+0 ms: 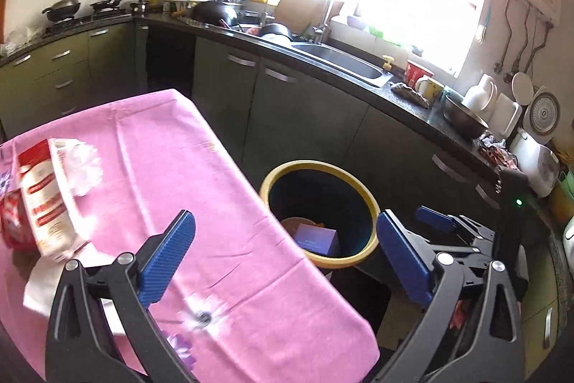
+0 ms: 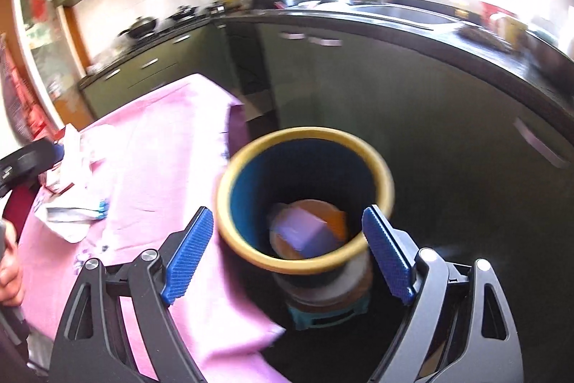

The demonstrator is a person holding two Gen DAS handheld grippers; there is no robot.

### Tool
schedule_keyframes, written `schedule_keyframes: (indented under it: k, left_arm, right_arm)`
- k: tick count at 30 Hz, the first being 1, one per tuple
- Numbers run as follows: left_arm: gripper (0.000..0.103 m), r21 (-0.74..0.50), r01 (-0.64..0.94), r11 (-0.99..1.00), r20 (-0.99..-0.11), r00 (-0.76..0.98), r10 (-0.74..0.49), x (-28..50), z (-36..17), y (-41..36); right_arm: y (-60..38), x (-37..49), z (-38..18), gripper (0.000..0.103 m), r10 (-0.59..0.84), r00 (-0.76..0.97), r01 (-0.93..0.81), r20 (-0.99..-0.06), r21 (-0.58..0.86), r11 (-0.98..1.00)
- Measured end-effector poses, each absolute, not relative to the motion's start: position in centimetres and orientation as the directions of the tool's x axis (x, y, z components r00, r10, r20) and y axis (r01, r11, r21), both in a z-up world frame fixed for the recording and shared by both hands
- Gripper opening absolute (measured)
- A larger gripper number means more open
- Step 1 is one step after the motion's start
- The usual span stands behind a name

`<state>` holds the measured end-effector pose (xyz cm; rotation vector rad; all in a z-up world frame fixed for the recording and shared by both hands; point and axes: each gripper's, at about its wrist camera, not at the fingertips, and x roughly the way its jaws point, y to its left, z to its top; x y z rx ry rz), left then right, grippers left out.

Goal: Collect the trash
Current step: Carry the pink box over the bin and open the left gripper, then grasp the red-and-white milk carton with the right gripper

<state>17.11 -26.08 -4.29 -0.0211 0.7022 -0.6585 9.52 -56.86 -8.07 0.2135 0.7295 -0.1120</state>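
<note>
Grippers empty above the bin

Left gripper (image 1: 285, 259) hovers over the right edge of the pink tablecloth (image 1: 201, 167), its blue pads spread wide with nothing between them, pointing forward and down toward the trash bin (image 1: 267, 189) that stands just beside the table. Right gripper (image 2: 287, 255) is angled down over the same bin (image 2: 229, 174), jaws likewise wide apart and holding nothing; in its view the bin's yellow rim sits between the two fingers. Part of the right gripper shows at the right of the left wrist view, close beside the left one.

Inside the bin lies a purple box (image 1: 315, 239) on something orange. Remaining trash sits on the cloth: a red-and-white packet (image 1: 43, 200), crumpled clear plastic (image 1: 84, 167), and a flattened silver wrapper (image 2: 71, 216). Right wrist view is motion-blurred.
</note>
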Motion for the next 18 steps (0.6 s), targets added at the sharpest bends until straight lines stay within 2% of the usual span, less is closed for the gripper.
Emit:
schedule_keyframes:
  k: [4,10,14,18]
  left_arm:
    - [0.096,-0.212,0.452,0.866,-0.563,0.668,-0.487,14.9,-3.3,-18.5]
    - [0.096,-0.155,0.251,0.956,-0.551,0.781,-0.294,12.9,-2.7,-9.4]
    - [0.096,-0.164,0.170,0.972,-0.571,0.787,-0.235,12.6,-3.3,-5.4]
    - [0.096,-0.170,0.127,0.977,-0.569,0.797,-0.202,12.1,-3.7,-3.3]
  right_arm:
    - [-51.6,12.8,-7.5,0.084,0.101,0.739,0.022,-0.666,0.173,0.985]
    - [-41.5,17.1,-6.7,0.084,0.265,0.719,-0.217,-0.642,0.155,0.964]
    - [-35.0,19.1,-6.5,0.084,0.355,0.693,-0.343,-0.628,0.146,0.928]
    - [-29.8,20.8,-6.6,0.084,0.382,0.681,-0.403,-0.625,0.115,0.908]
